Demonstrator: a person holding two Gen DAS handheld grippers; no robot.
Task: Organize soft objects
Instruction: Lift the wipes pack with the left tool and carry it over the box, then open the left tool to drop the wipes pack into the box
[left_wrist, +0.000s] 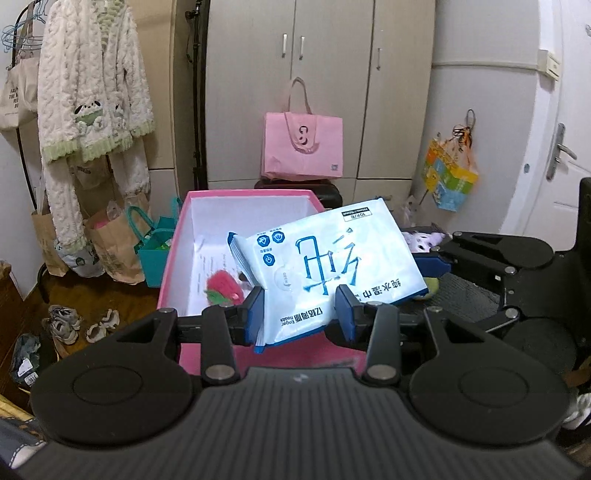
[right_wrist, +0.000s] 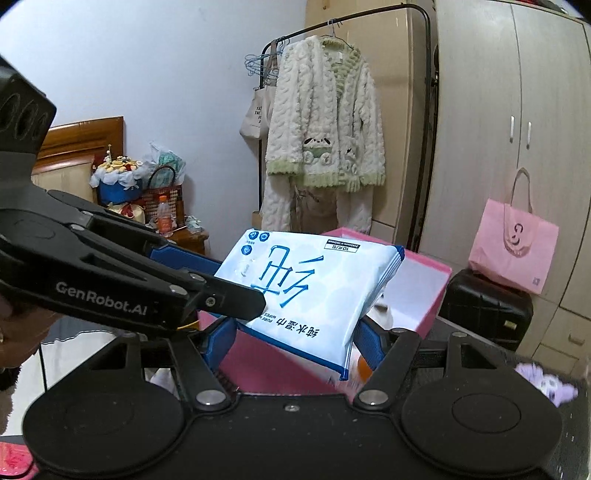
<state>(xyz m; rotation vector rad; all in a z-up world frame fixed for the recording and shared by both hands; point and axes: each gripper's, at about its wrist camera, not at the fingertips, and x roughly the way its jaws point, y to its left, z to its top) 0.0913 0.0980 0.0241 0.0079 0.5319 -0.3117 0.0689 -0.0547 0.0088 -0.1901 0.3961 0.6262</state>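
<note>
In the left wrist view, the left hand-held gripper (left_wrist: 299, 314) has its two blue fingers (left_wrist: 255, 314) pressed on the near end of a pack of wet wipes (left_wrist: 332, 258). The pack is white and light blue with big blue writing. It is held up in the air, tilted, over a pink box (left_wrist: 173, 258). The box is open and white inside. A fuzzy red and green toy (left_wrist: 223, 290) lies in the box, next to some paper. The right hand-held gripper (left_wrist: 439, 264) comes in from the right, and its blue finger touches the pack's right side. Behind the box, a pink bag (left_wrist: 303, 147) sits on a black suitcase (left_wrist: 328, 192) in front of a pale wardrobe (left_wrist: 321, 74). A fluffy white robe (left_wrist: 96, 96) hangs on the left, above paper bags and shoes on the floor.

In the right wrist view, the right hand-held gripper (right_wrist: 295, 343) has its fingers set fairly wide, one on each side of the pack of wet wipes (right_wrist: 306, 291), and it holds the pack. The left hand-held gripper (right_wrist: 207, 273) reaches in from the left and grips the same pack at its left end. The pack hangs tilted over the pink box (right_wrist: 439, 295). The fluffy white robe (right_wrist: 325, 122) hangs on a rack behind. The pink bag (right_wrist: 513, 247) sits on the black suitcase (right_wrist: 484, 306) to the right.
</note>
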